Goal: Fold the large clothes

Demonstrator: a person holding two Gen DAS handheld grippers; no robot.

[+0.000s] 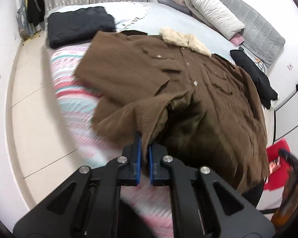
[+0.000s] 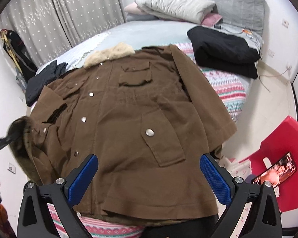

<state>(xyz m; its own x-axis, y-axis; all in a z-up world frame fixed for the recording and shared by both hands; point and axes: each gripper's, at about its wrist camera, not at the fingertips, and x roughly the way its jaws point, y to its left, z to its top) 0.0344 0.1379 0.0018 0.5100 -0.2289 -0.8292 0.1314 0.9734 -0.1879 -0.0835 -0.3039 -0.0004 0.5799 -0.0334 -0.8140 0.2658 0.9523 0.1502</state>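
Observation:
A large brown coat [image 1: 188,83] with a cream fur collar [image 1: 184,40] lies front-up across the bed, its silver snaps showing. My left gripper [image 1: 145,142] is shut on a raised fold of the coat's near-left edge, where the dark green lining shows. In the right wrist view the same coat [image 2: 129,109] fills the middle, and the left gripper [image 2: 10,136] appears blurred at the far left, holding that lifted edge. My right gripper [image 2: 149,176] stands open just above the coat's lower hem, with nothing pinched between its blue pads [image 2: 83,180].
The bed has a striped pink and teal cover [image 1: 73,91]. Folded dark garments [image 1: 79,24] [image 2: 222,49] lie on either side of the coat. Pillows [image 2: 174,4] lean on a grey headboard. A red stool [image 2: 278,148] carrying a phone [image 2: 276,170] stands beside the bed.

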